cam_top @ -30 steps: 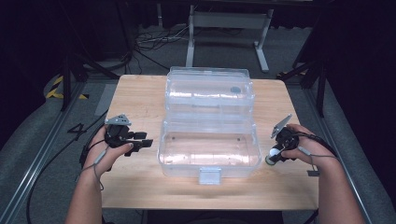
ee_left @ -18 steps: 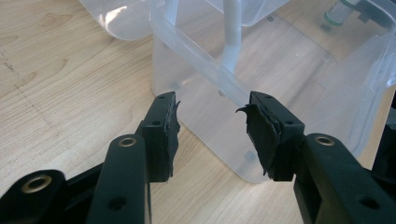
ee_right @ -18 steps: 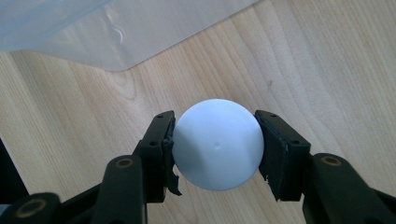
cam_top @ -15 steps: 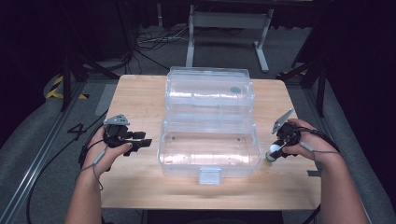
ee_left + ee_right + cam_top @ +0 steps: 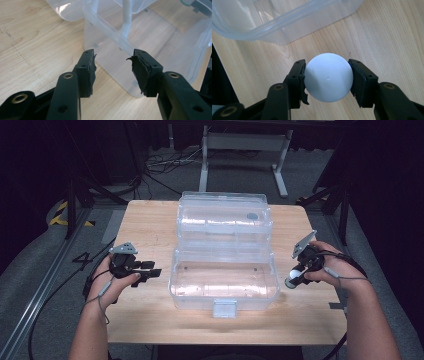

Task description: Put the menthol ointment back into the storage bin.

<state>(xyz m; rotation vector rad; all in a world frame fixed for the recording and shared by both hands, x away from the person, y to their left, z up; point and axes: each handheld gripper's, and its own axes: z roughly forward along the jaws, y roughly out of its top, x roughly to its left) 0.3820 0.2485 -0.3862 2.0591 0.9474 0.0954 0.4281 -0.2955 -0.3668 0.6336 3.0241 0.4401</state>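
Lifting: right tongs [image 5: 292, 281] clamp white ball [image 5: 327, 77], risen slightly off counter [image 5: 150, 220] at right-centre | left tongs [image 5: 113, 65] wide, empty, unmoved | open clear box [image 5: 223, 280] probably next.

The ball [image 5: 328, 77] looks smooth, matt white. The box [image 5: 223, 285] is clear glossy plastic. The table [image 5: 145, 227] is pale grained wood.

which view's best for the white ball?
Right gripper view: the ball sits large and centred, clamped between the right gripper's pads over bare table. The high view shows it as a small white spot at that gripper's tip, right of the clear box.
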